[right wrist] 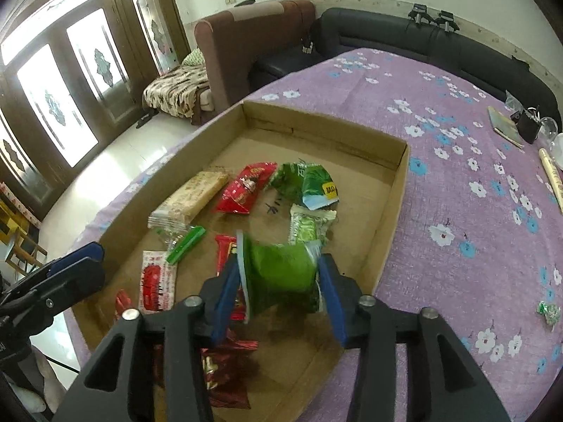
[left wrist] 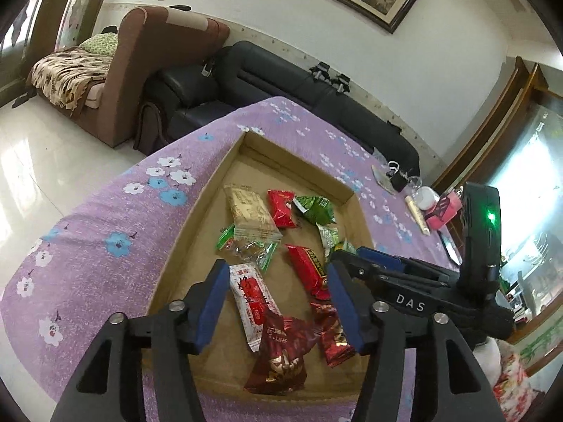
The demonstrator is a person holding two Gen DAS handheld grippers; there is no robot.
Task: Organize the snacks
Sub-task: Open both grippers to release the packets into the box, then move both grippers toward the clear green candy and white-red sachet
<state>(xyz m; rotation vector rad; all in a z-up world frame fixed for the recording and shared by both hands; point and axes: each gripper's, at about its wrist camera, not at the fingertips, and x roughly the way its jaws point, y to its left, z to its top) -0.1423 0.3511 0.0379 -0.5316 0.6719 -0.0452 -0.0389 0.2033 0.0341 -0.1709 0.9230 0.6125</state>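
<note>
Between your right gripper's (right wrist: 281,288) parted blue pads, the light, crinkly green foil snack packet (right wrist: 281,274) slips loose; regrip its sealed edge. Your left gripper (left wrist: 278,306) hangs released.

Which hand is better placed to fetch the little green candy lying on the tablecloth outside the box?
Right: the green candy lies outside the box wall nearest the right gripper; the left gripper hovers at the opposite wall.

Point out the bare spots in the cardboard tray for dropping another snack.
Bare floor runs along the cardboard tray's far wall and down its right wall beside the green packets. The middle and near-left, around the red packets, are crowded.
</note>
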